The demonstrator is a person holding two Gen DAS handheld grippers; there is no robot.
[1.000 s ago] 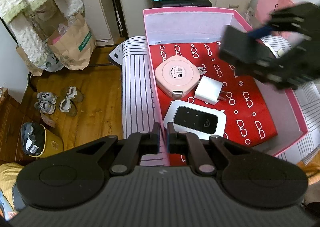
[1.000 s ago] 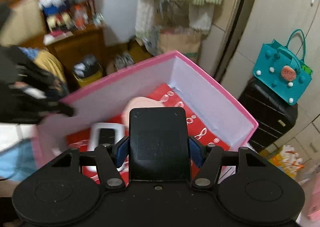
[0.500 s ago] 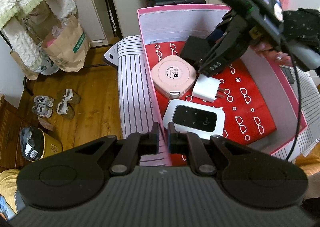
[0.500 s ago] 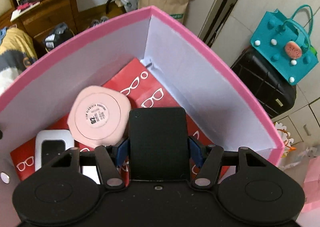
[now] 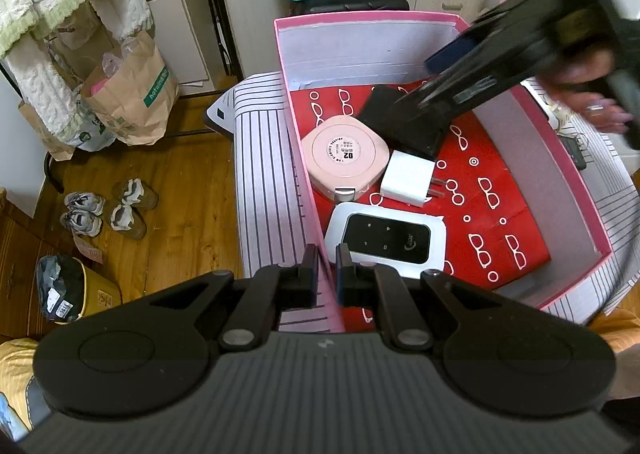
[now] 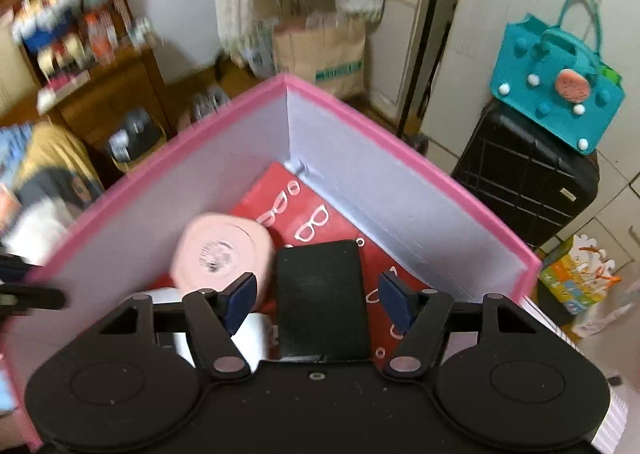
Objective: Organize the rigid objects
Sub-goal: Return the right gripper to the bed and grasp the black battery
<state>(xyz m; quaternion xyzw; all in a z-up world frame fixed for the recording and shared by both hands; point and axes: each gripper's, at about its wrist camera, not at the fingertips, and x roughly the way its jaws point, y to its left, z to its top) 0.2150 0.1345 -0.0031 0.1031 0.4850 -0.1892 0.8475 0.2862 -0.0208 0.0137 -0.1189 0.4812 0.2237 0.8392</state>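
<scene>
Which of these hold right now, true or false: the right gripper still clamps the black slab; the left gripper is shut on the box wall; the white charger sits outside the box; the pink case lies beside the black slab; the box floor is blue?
1. The right gripper clamps the black slab. False: its jaws have just been opening, and the blue pads stand clear of the slab between them.
2. The left gripper is shut on the pink box wall. True.
3. The white charger sits outside the box. False: it lies inside.
4. The pink case lies beside the slab. True.
5. The box floor is blue. False: it is red.
</scene>
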